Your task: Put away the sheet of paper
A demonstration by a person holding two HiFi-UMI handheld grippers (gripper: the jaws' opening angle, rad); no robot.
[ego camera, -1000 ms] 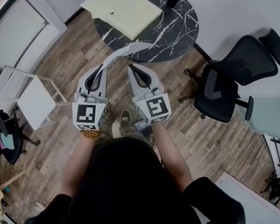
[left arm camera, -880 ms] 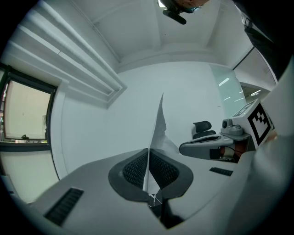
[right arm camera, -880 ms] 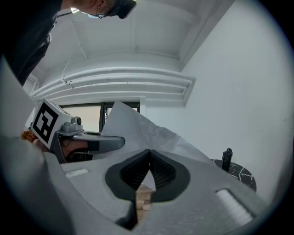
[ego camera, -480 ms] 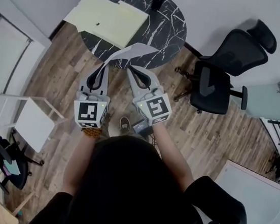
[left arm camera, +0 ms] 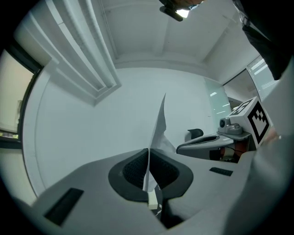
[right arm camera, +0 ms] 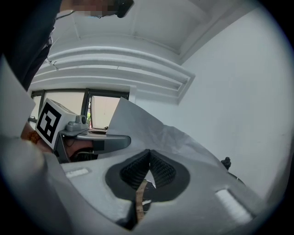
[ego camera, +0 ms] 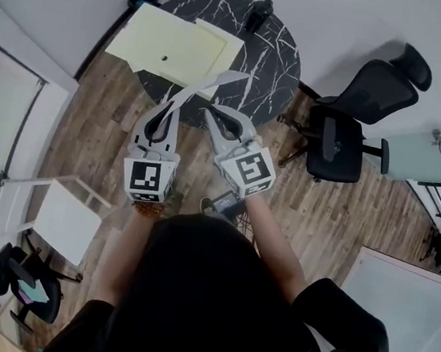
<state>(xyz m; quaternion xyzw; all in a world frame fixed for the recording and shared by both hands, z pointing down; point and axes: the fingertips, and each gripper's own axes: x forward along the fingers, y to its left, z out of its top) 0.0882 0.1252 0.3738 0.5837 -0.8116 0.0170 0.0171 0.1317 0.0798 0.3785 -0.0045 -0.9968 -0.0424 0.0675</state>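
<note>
A pale grey sheet of paper hangs in the air in front of the round black marble table. My left gripper is shut on the sheet's lower end. In the left gripper view the paper stands edge-on between the pads and rises from the left gripper. My right gripper sits close beside it with its jaws shut and nothing seen between the pads. In the right gripper view the paper spreads just beyond the right gripper, its lower edge hidden behind the jaws.
A large pale yellow folder lies open on the table's left half, and a small dark object stands at the far rim. A black office chair is at the right, a white side table at the left. The floor is wood.
Both grippers keep the same pose with the paper. The white side table has slid down and back in the head view as the person shifted towards the marble table.
</note>
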